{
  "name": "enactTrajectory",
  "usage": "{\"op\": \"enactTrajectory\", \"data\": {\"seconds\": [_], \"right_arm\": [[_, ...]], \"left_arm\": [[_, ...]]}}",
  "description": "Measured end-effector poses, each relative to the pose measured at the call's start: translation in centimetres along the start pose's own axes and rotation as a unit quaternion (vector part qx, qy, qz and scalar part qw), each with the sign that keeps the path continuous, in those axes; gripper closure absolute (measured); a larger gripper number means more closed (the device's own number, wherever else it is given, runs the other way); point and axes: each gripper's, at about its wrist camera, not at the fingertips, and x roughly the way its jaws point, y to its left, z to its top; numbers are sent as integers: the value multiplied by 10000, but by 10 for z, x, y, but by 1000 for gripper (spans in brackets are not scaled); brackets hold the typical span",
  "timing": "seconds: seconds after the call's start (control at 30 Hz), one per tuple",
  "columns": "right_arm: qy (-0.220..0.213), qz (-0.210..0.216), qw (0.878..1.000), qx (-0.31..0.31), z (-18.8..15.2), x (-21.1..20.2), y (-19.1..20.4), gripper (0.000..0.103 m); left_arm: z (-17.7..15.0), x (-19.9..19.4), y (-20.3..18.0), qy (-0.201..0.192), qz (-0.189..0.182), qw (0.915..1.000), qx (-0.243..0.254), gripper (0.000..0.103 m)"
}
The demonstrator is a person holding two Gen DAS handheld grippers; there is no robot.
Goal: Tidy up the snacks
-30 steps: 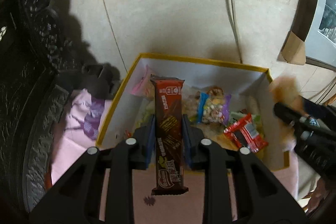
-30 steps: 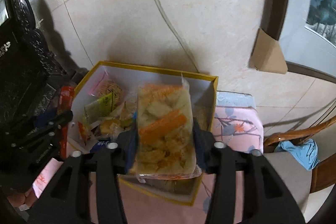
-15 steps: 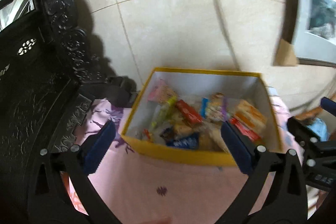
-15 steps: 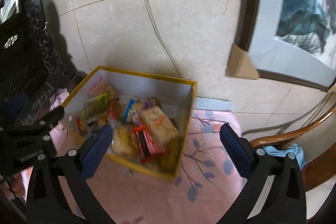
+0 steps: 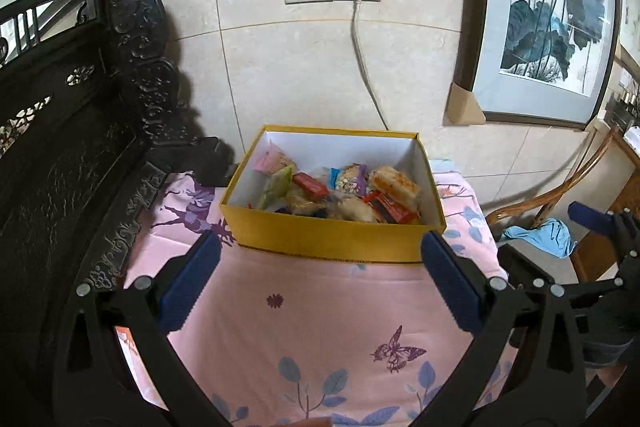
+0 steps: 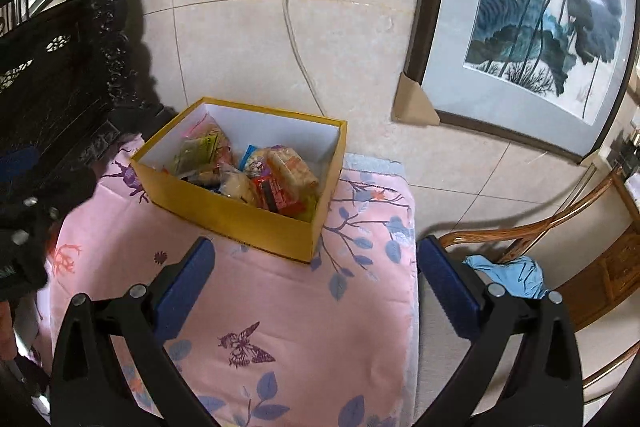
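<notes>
- The yellow box (image 5: 332,235) of snacks (image 5: 340,193) is seen at the far end of the pink-clothed tabletop (image 5: 320,315), against the wall.
- The left claw (image 5: 320,279) and right claw (image 6: 316,271) are spread wide; nothing is held.
- No loose snack is seen; the sorting is judged nearly done.

Left gripper (image 5: 320,279), right gripper (image 6: 316,275): black frames, blue ribbed pads, silver screws

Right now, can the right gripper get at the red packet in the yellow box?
Probably yes. The right gripper is open and empty, the yellow box has no lid, and the red packet lies on top of the pile near its front right corner.
</notes>
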Motion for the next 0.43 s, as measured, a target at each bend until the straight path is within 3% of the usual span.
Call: {"op": "enactTrajectory", "data": {"seconds": [0.23, 0.33, 0.43], "right_arm": [[-145, -134, 9997, -139, -5, -19, 8, 1], [-296, -44, 9992, 272, -3, -26, -1, 1], [-233, 141, 9976, 632, 2, -27, -8, 1]], "left_arm": [[-12, -10, 9, 69, -72, 9993, -373, 2], [-15, -10, 11, 89, 248, 9993, -267, 2], [-17, -11, 13, 142, 295, 9991, -278, 2]]}}
